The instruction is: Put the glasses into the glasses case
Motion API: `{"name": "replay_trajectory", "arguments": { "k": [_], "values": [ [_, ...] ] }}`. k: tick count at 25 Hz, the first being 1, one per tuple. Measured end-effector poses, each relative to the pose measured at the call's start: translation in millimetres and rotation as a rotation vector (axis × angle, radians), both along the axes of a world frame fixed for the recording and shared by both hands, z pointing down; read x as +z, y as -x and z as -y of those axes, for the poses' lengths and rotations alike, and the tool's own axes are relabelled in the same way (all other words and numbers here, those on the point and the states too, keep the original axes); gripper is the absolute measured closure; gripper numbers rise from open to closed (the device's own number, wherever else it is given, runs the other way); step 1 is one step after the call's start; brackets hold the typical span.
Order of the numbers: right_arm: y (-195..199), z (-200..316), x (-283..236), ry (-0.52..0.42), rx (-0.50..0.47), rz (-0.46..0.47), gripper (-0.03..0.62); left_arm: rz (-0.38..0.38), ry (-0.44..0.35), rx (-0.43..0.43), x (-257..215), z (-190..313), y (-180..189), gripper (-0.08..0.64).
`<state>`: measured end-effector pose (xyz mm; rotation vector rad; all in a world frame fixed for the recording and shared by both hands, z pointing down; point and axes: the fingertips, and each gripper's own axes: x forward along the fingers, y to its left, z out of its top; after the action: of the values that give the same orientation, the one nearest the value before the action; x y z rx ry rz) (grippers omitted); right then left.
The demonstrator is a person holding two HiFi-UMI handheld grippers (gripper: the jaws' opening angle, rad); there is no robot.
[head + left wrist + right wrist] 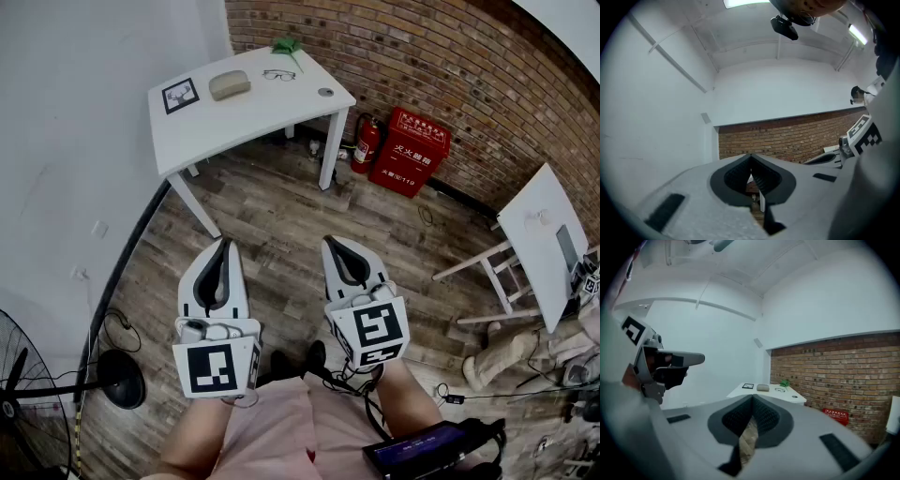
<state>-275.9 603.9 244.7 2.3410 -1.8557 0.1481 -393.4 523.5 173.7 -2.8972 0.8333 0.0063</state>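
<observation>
**A:** Where are the glasses right now?

**B:** Your glasses (278,75) lie on the white table (253,117), close to its far edge. Nothing is touching them.

**A:** And the case?

**B:** The glasses case (229,84), a beige one, sits on the same table, just beside the glasses and apart from them. From where you stand it looks closed. A small framed card (180,95) lies toward the table's left end, and a green thing (287,44) rests at the table's far edge, past the glasses.

**A:** How are my grippers?

**B:** Your left gripper (225,242) has its jaws pressed together, tip to tip, with nothing between them. Its own view shows only the room through the gap behind the tips. Your right gripper (328,241) is the same, jaws closed on each other and empty.

**A:** How close am I to the table?

**B:** You are well apart from it. Both grippers hang side by side over the wooden floor (272,216), on the near side of the table, and point toward it. Your right gripper view has the table ahead, with the case and glasses small on its top.

**A:** Anything near the table?

**B:** A fire extinguisher (366,142) and a red box (411,150) stand just beyond the table's right legs.
</observation>
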Motion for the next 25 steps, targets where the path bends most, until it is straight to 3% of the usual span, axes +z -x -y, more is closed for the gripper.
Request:
{"name": "replay_trajectory", "arguments": {
  "k": [8,9,10,18,25],
  "values": [
    [-22,-6,6,-0.006,-0.003,0.008,0.584,0.012,0.001,-0.003,7,-8,-21,0.555],
    [-25,-6,7,-0.002,-0.013,0.011,0.493,0.013,0.0,-0.004,6,-9,-25,0.555],
    [-27,-6,7,-0.001,-0.023,0.012,0.451,0.014,-0.003,-0.006,6,-10,-28,0.555],
    [-61,-9,1,-0.035,-0.016,-0.023,0.457,0.017,-0.005,-0.032,10,-16,-50,0.555],
    [-89,22,13,-0.023,-0.017,-0.016,0.462,0.031,0.02,-0.046,26,17,-71,0.555]
  ]
}}
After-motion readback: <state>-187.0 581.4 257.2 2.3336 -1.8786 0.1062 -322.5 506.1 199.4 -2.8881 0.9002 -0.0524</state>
